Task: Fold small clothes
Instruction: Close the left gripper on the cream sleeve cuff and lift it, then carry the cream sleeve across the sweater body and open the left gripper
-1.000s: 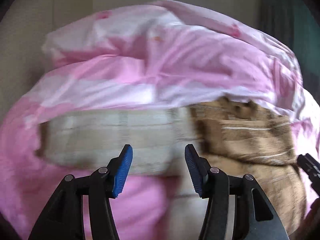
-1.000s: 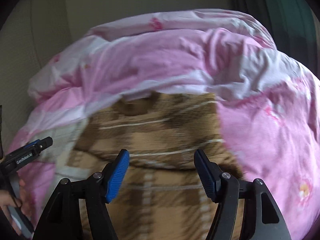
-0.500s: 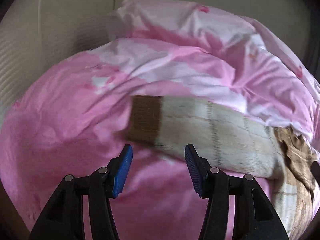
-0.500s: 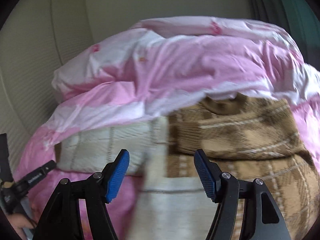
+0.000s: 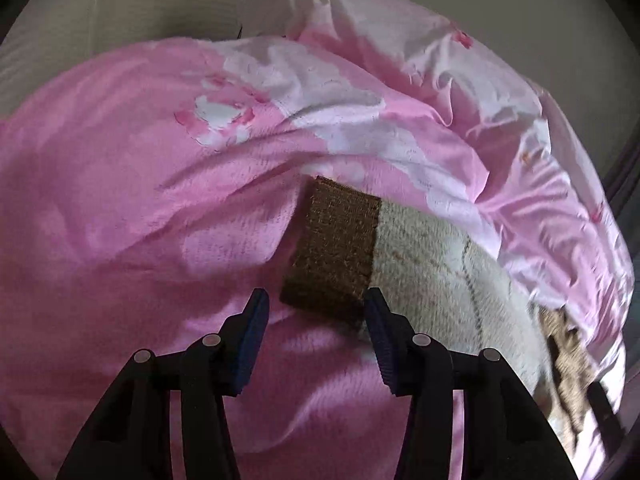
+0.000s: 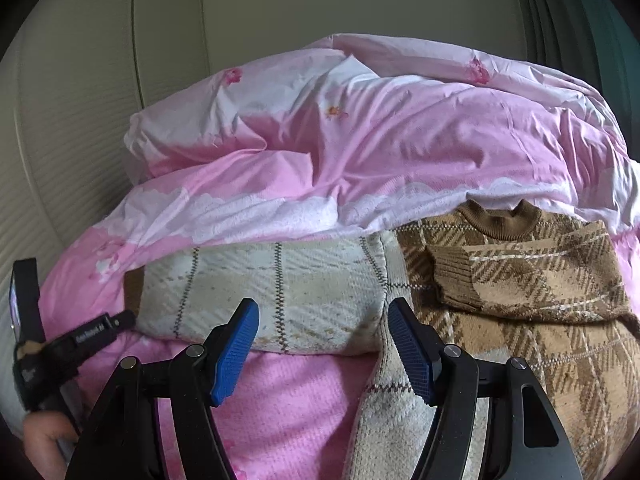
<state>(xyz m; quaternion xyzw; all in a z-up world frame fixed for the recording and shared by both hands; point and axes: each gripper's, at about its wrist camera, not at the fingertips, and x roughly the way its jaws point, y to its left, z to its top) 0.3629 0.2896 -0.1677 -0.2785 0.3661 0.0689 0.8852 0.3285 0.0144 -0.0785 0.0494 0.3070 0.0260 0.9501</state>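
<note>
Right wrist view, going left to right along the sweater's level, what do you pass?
Black left tongs → dark brown ribbed cuff → cream plaid outstretched sleeve → brown sleeve folded across the chest → pink bedding.

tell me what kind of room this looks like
Probably a bedroom: a plaid sweater lies spread on a bed under a rumpled pink duvet, with a louvred wardrobe door behind and a curtain.

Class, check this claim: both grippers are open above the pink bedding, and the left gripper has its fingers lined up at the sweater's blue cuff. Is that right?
Not quite: the cuff is brown, not blue; blue is only the colour of the finger pads. The left wrist view shows it. The rest holds: the left gripper and right gripper are both open above the pink bedding, the left one lined up at the sweater sleeve's cuff.
</note>
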